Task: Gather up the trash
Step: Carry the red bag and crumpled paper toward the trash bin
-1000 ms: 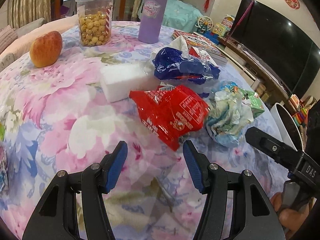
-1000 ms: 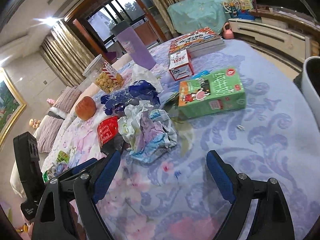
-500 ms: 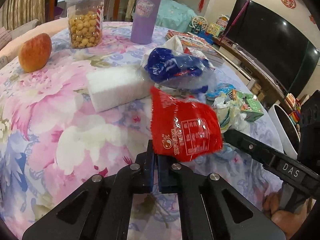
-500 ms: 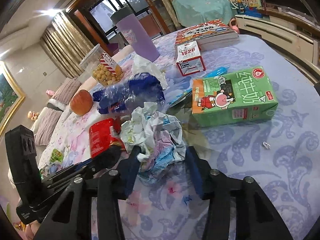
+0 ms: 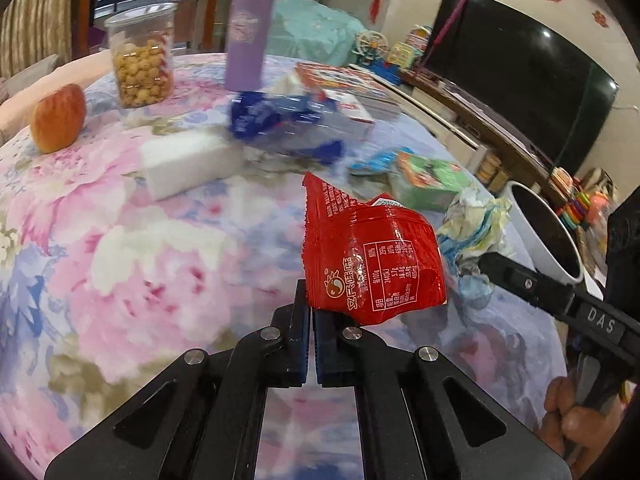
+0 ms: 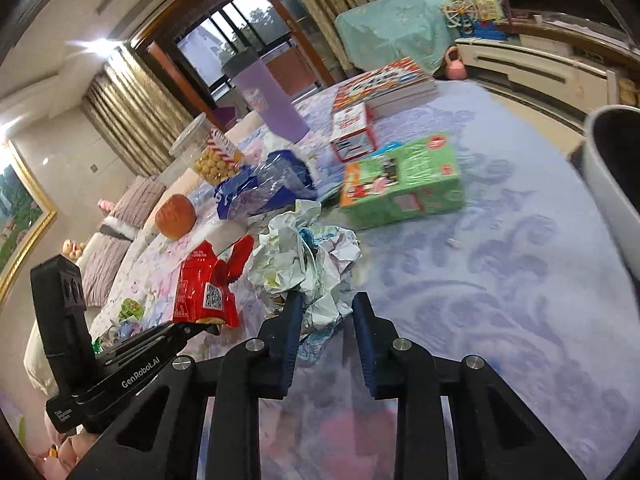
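Near the desk's right edge, beside the white bin, both grabs are made. The left gripper is fully closed, pinching one corner of the red snack wrapper: crinkly, slick foil, nearly weightless, likely to slip. The right gripper, its fingers having just narrowed, squeezes the crumpled paper wad, soft, springy, light; a central bite holds best.

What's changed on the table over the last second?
The left tool shut on the red wrapper and lifted it. The right tool has just been closing, now gripping the crumpled paper. The apple, snack jar, purple tumbler and green carton stayed put.
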